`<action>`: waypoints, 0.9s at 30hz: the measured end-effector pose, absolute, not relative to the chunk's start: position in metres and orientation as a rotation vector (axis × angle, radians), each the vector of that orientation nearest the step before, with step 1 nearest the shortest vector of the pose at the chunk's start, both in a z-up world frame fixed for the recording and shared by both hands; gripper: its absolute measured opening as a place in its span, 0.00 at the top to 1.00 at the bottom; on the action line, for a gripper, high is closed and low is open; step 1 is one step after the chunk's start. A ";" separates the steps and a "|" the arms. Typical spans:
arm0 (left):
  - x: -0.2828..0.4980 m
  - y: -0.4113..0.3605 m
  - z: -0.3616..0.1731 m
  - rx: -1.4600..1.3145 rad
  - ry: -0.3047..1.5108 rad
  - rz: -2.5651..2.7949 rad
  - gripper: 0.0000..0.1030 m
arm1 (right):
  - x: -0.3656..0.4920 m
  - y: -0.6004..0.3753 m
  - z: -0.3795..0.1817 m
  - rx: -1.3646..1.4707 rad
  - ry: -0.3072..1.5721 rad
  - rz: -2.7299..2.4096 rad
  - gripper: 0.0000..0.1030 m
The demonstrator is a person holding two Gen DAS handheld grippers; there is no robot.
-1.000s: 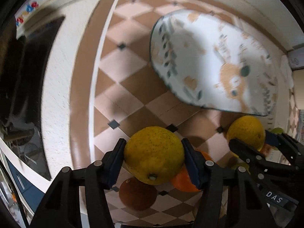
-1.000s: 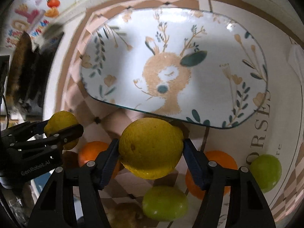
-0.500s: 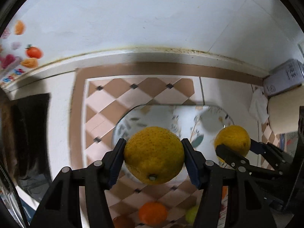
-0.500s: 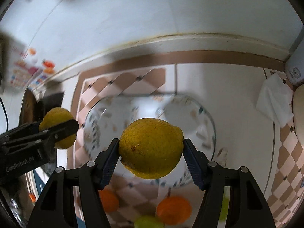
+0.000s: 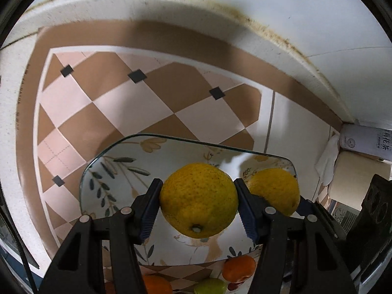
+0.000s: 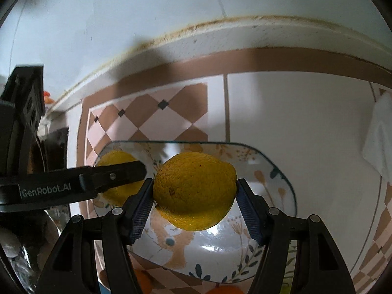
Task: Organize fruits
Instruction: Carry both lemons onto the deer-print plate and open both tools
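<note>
My left gripper is shut on a yellow lemon and holds it above the deer-patterned oval plate. My right gripper is shut on a second yellow lemon, also above the plate. The two lemons hang side by side. In the left wrist view the right gripper's lemon shows just to the right. In the right wrist view the left gripper's lemon shows to the left, partly behind a black finger.
Oranges and a green fruit lie on the checkered mat in front of the plate. The white wall and counter edge are close behind. A white cloth and a paper roll sit at the right.
Both grippers have moved forward and down with their lemons, from above the loose fruit to over the plate. The plate now looks larger and closer. Both grips are unchanged.
</note>
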State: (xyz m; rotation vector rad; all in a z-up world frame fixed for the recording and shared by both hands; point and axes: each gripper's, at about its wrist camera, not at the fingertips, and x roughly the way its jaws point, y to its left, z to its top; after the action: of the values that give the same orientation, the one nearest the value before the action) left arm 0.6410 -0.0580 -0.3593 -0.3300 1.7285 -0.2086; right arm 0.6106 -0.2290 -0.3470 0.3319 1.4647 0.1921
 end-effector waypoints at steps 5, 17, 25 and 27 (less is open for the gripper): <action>0.640 -0.059 -0.368 -0.314 1.756 -0.162 0.45 | 0.615 -0.222 -0.356 0.322 1.496 0.186 0.31; 0.643 -0.057 -0.355 -0.267 1.711 -0.156 0.15 | 0.616 -0.237 -0.349 0.325 1.516 0.112 0.10; 0.615 -0.052 -0.314 -0.100 1.561 -0.078 0.15 | 0.593 -0.242 -0.319 0.214 1.469 0.057 0.09; 0.600 -0.052 -0.306 -0.041 1.522 -0.048 0.15 | 0.582 -0.243 -0.312 0.200 1.464 0.054 0.09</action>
State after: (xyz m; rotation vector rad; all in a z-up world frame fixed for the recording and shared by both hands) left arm 0.6003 -0.0522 -0.3060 -0.0414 1.5217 -0.0477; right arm 0.5824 -0.2431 -0.3120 0.2004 1.4641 0.0545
